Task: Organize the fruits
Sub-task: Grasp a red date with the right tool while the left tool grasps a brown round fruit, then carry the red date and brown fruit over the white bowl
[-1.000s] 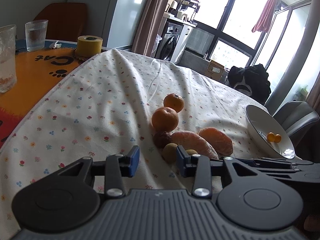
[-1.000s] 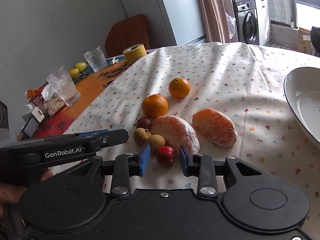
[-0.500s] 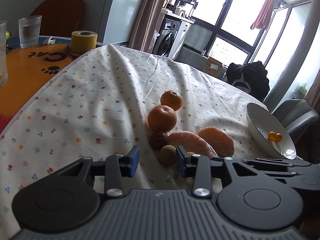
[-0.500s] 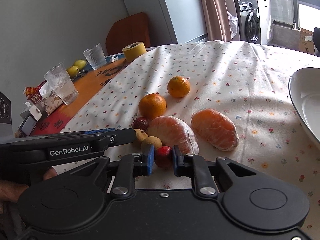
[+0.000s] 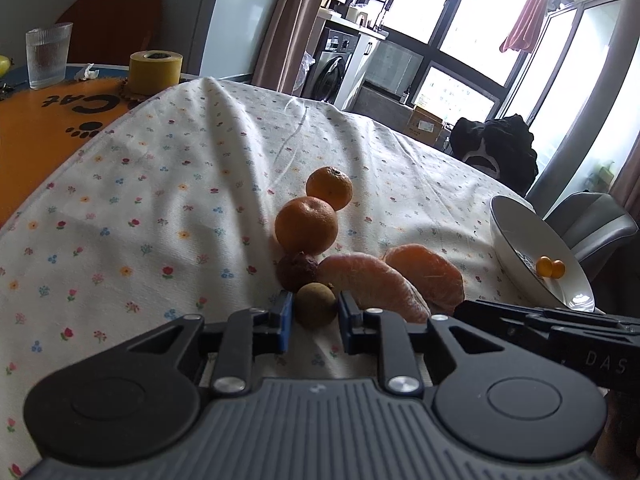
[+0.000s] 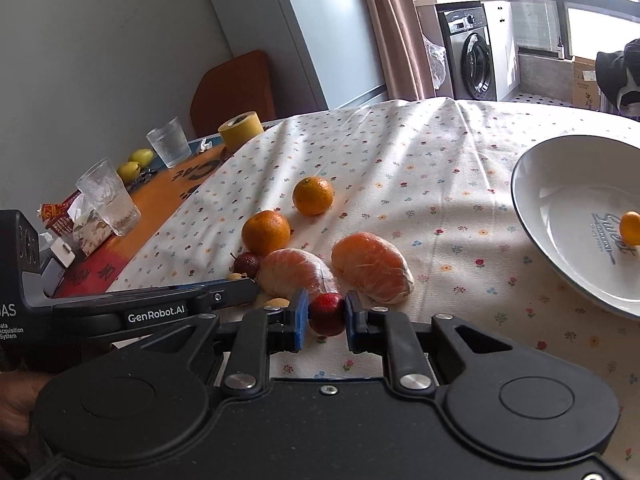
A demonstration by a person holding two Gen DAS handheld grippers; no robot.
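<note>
1. Since the earlier frames, the right tongs (image 6: 326, 320) have been closed onto the red fruit (image 6: 327, 313); the left tongs (image 5: 313, 320) have been advanced, parted, around the brown fruit (image 5: 315, 305), contact unclear.
2. "GenRobot.AI" is read on the left unit.
3. Both fruits are located mid-tabletop (image 5: 160, 184); the bowl (image 6: 532, 216) is cut off at the right edge.

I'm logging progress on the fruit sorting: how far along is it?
Done: two small orange fruits lie in the white bowl. In hand: right gripper shut on a small red fruit; left gripper straddles a brown round fruit. Left: two mandarins, two peeled citrus pieces, a dark red fruit.
</note>
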